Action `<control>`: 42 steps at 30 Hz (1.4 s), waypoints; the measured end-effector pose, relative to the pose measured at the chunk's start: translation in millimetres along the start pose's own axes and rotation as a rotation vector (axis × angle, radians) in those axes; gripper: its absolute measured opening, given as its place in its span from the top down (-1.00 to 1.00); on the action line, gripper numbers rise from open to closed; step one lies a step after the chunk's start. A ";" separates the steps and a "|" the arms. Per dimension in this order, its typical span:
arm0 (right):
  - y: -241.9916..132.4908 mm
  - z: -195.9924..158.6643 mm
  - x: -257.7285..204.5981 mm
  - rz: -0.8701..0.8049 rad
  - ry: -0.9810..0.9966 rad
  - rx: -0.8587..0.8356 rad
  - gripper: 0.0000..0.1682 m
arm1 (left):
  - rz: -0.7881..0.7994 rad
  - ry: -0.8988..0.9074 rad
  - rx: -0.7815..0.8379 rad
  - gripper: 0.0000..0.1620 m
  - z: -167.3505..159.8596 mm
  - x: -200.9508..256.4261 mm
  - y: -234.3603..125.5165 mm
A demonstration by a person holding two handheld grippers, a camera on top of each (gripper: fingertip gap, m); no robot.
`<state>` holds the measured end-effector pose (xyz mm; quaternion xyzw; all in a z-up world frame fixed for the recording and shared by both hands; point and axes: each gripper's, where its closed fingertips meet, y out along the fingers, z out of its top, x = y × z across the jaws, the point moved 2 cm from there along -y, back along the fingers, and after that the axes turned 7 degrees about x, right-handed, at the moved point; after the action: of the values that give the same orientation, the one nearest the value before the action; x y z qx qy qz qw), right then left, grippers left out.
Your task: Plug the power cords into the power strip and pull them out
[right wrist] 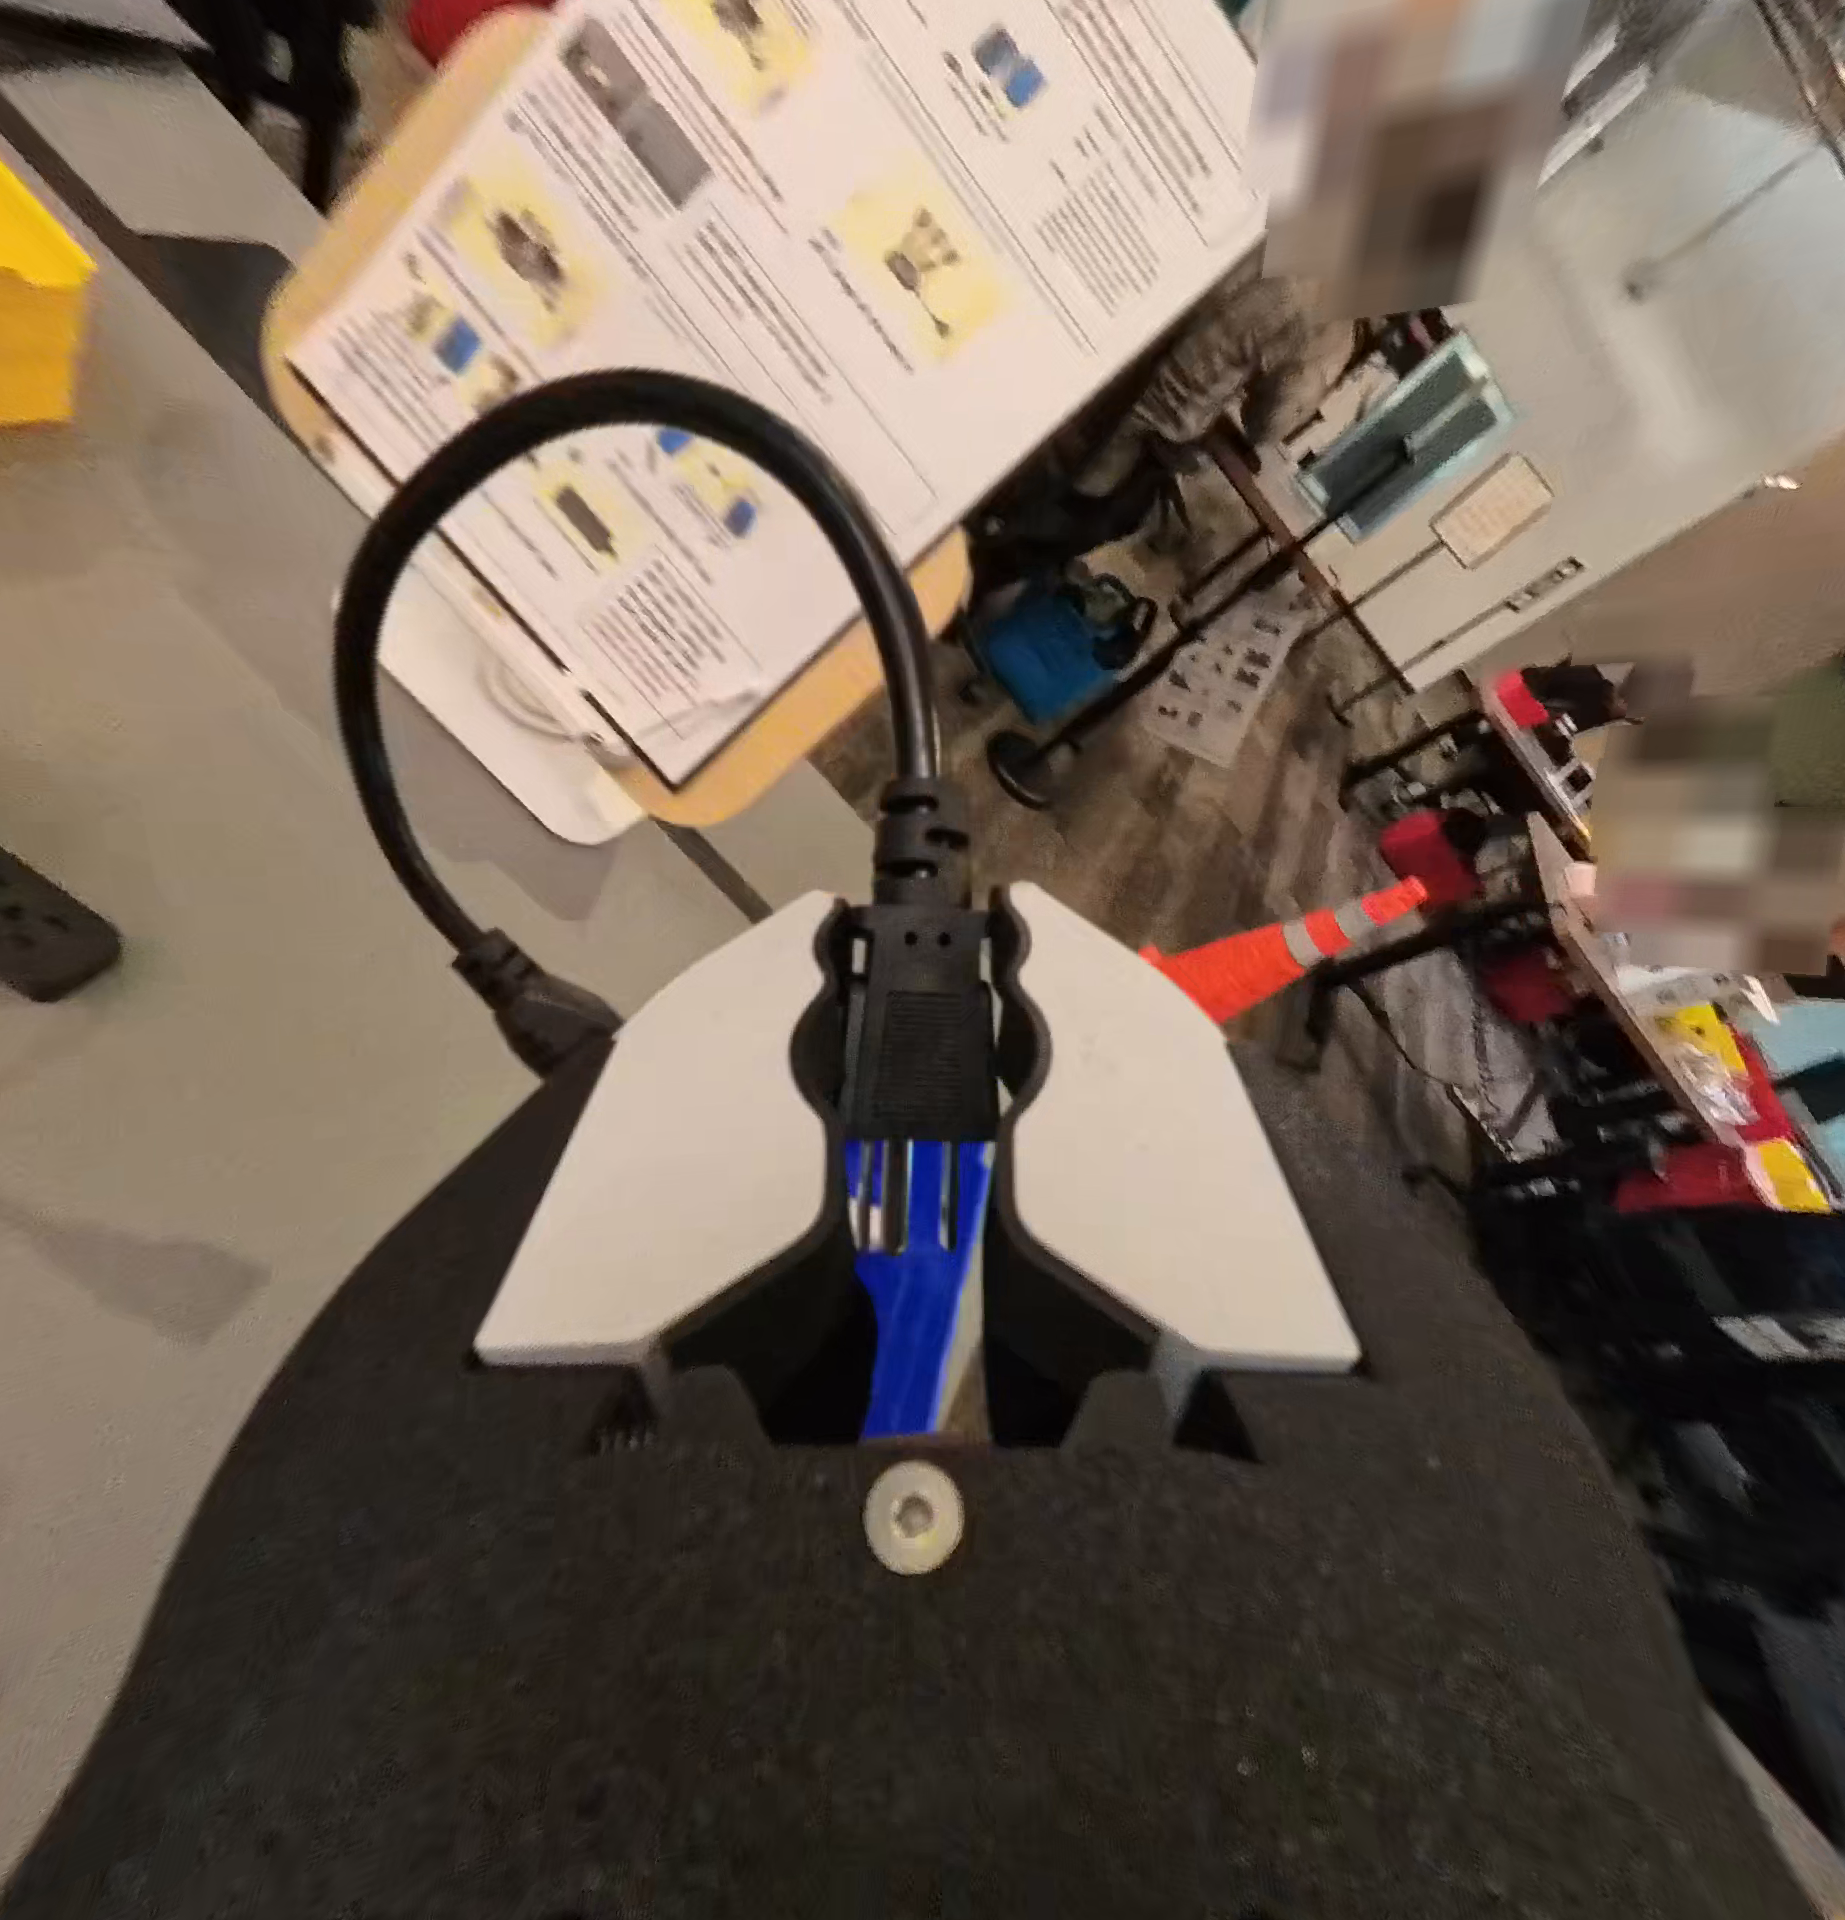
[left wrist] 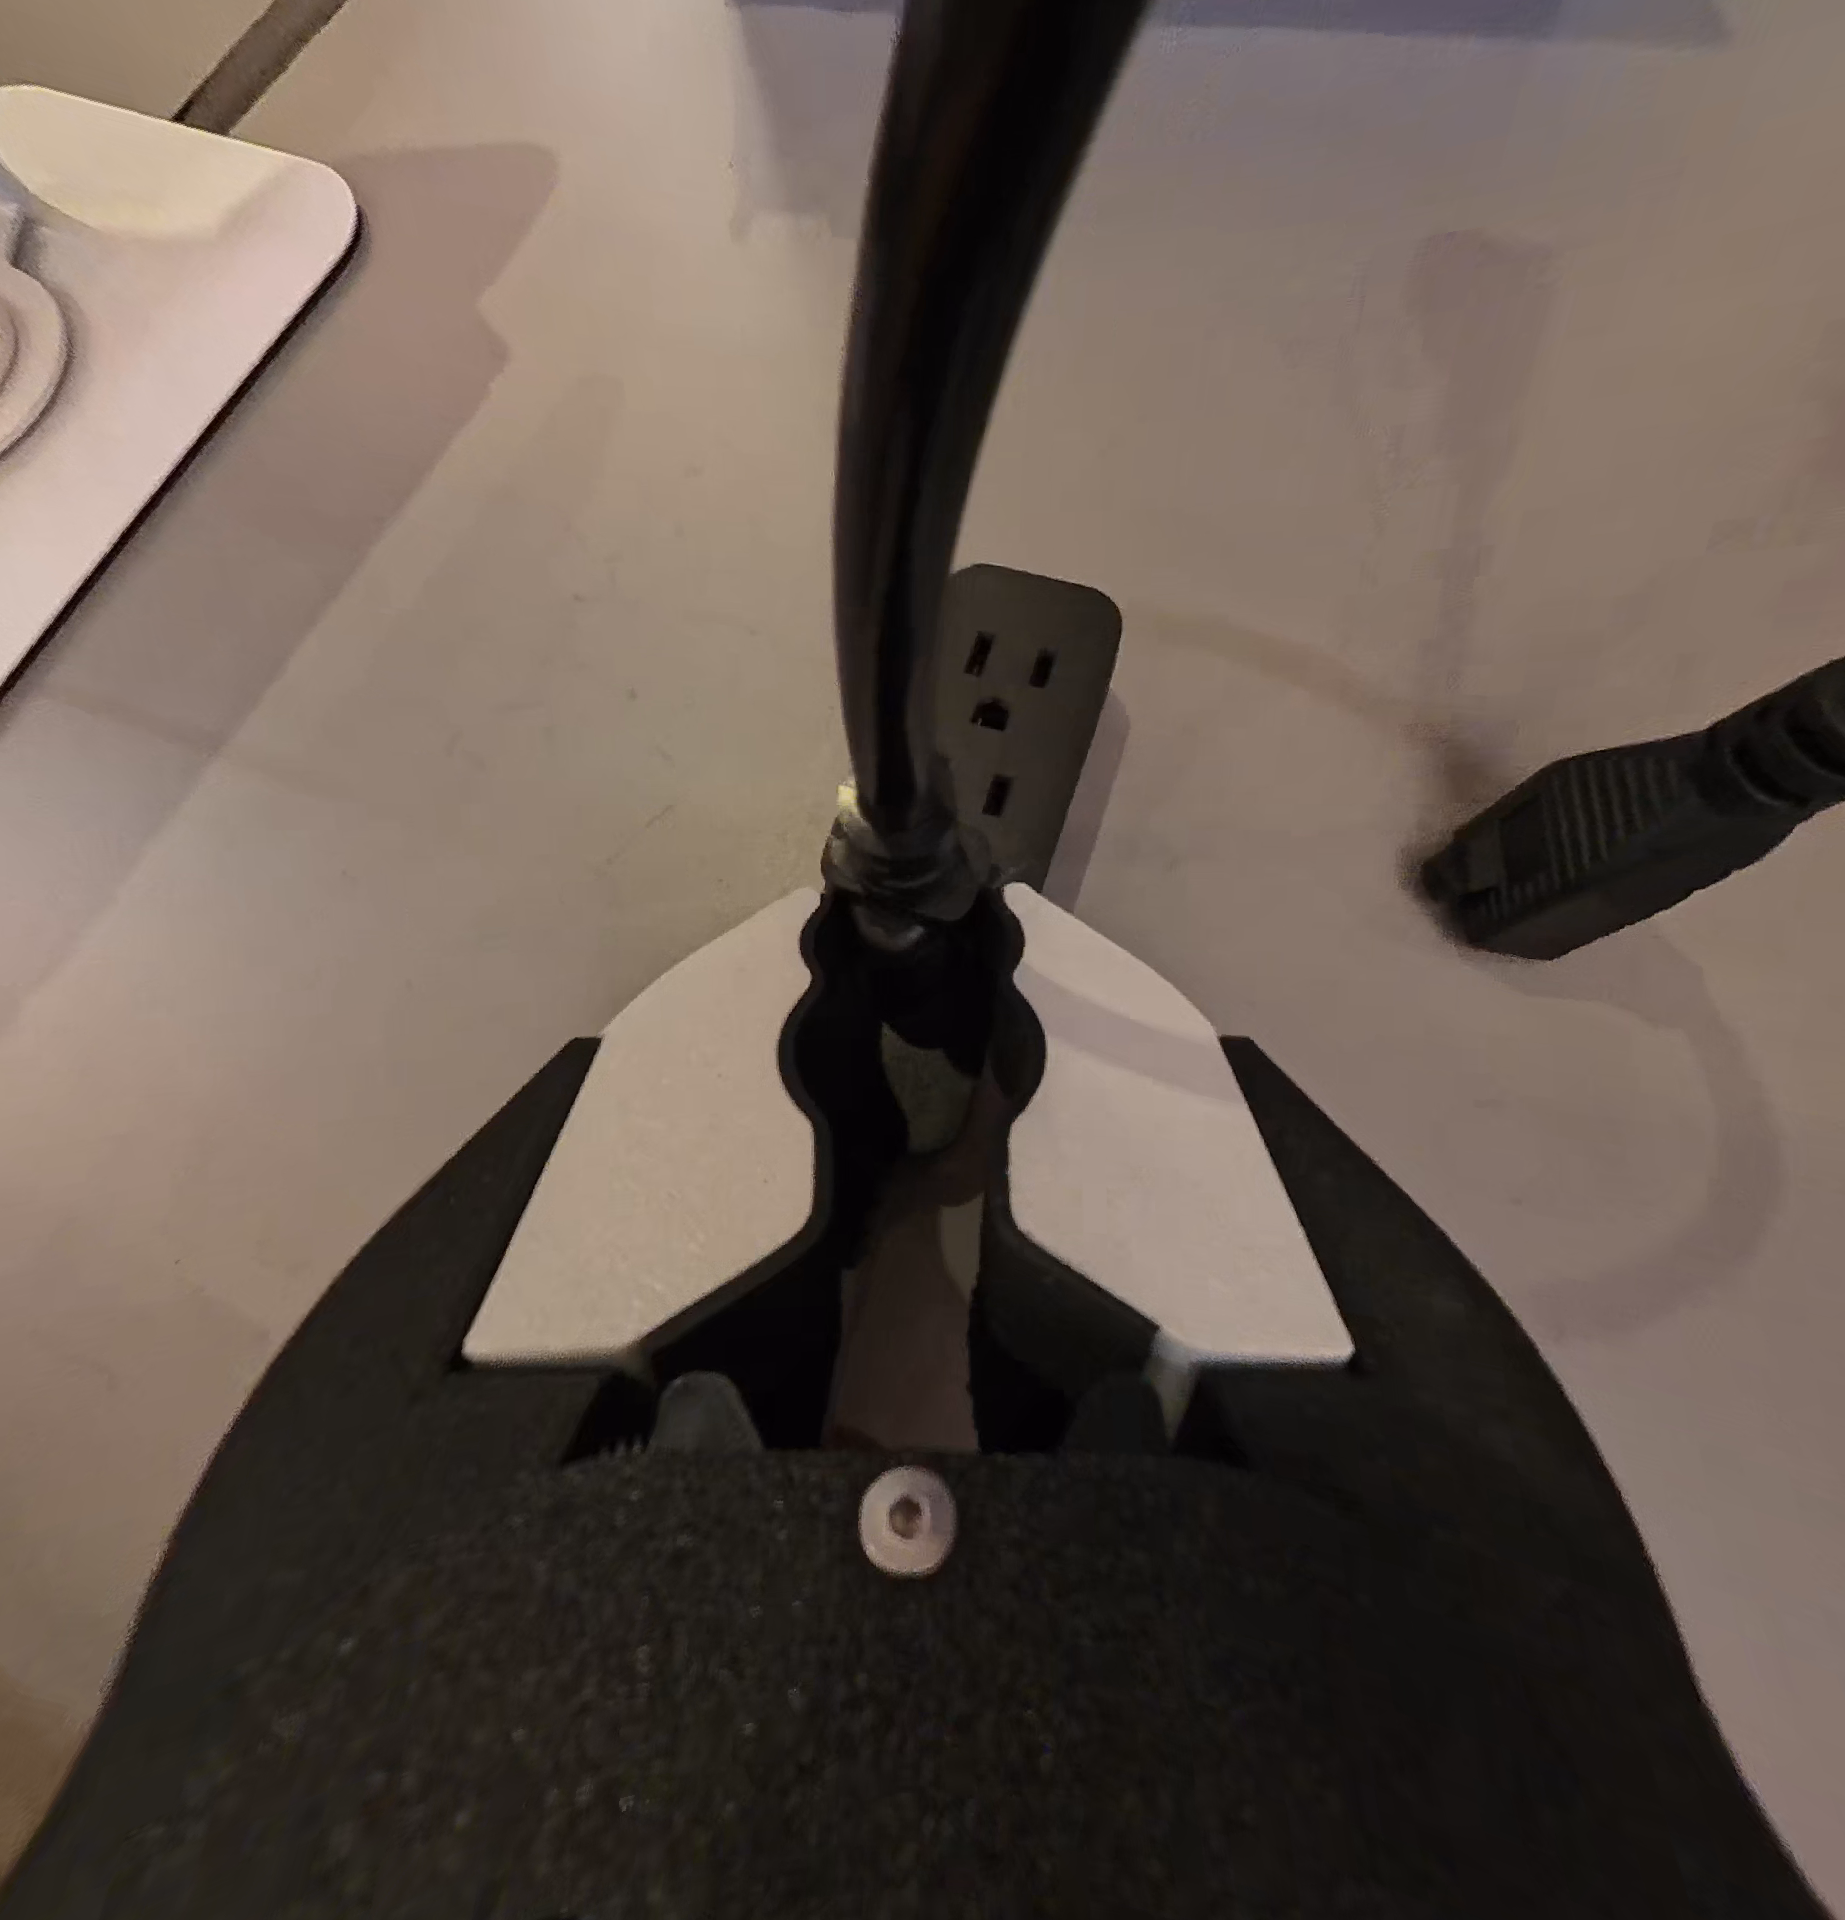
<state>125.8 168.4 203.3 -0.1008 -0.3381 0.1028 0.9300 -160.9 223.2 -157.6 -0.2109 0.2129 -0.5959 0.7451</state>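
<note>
In the left wrist view my left gripper is shut on the plug end of a thick black power cord that rises toward the top of the frame. Just beyond the fingertips lies the end of the black power strip with empty sockets showing; the rest of it is hidden under the gripper. I cannot tell whether the plug is seated. In the right wrist view my right gripper is shut on a black plug, raised off the table, prongs pointing back toward the camera. Its short cord arcs left and down to a second connector.
A black ribbed connector lies on the white table to the right of the strip. A white pad holding a glass sits at the far left. In the right wrist view are another black power strip, a yellow box, a printed sheet and an orange cone. The black ribbed connector is closer to my left gripper, around 10 cm from its tips; the right tips are 40 cm off.
</note>
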 end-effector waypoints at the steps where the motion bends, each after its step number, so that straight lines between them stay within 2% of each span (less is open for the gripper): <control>1: -4.5 -6.4 17.4 -0.023 0.007 -0.047 0.70 | 0.019 -0.020 0.001 0.64 0.2 -0.8 -0.1; 3: -10.1 -34.4 43.1 -0.028 0.039 -0.188 0.71 | 0.042 -0.083 -0.001 0.51 1.0 -0.2 -1.5; 5: -12.8 -77.7 58.7 -0.047 0.062 -0.373 0.70 | 0.064 -0.122 0.022 0.37 6.0 0.6 -6.7; 7: -5.3 -127.4 57.5 -0.024 0.107 -0.537 0.70 | 0.082 -0.153 0.064 0.33 15.1 2.0 -15.3; 14: 76.9 -280.5 -7.3 0.156 0.287 -0.823 0.70 | 0.309 -0.172 0.024 0.24 15.5 4.3 -64.4; 16: 101.4 -310.2 -36.7 0.217 0.350 -0.843 0.66 | 0.322 -0.213 0.066 0.24 14.1 19.3 -79.5; 18: 116.3 -336.4 -58.7 0.245 0.379 -0.888 0.54 | 0.330 -0.269 0.117 0.25 9.6 38.1 -93.0; 22: 125.4 -375.8 -85.0 0.257 0.416 -0.940 0.31 | 0.325 -0.401 0.214 0.32 -4.3 82.0 -114.4; 26: 104.7 -360.1 -78.2 0.192 0.478 -0.813 0.19 | 0.296 -0.461 0.269 0.42 -21.8 127.2 -128.9; 30: 51.6 -299.9 -57.4 0.064 0.458 -0.542 0.22 | 0.277 -0.438 0.209 0.42 -39.4 157.7 -124.1; 32: 22.7 -257.2 -68.6 0.081 0.475 -0.331 0.29 | 0.266 -0.389 0.177 0.46 -42.2 167.3 -118.7; 35: -8.9 -184.2 -142.3 0.370 0.590 0.129 0.38 | 0.266 -0.342 0.142 0.49 -46.2 172.2 -109.5; 37: -24.1 -159.4 -205.9 0.559 0.723 0.315 0.32 | 0.249 -0.348 0.127 0.49 -49.0 175.5 -104.4; 38: -29.3 -155.7 -237.4 0.631 0.766 0.361 0.28 | 0.246 -0.349 0.124 0.49 -49.8 176.4 -102.7; 39: -30.1 -157.8 -263.3 0.644 0.776 0.382 0.40 | 0.245 -0.342 0.119 0.51 -50.7 176.8 -101.6; 42: -27.3 -165.5 -311.4 0.646 0.547 0.299 0.35 | 0.259 -0.311 0.133 0.56 -46.2 172.9 -101.0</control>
<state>3.2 42.0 -103.4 -0.0891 -0.0125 0.4054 0.9097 -233.3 31.0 -149.5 -0.2216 0.0806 -0.4683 0.8516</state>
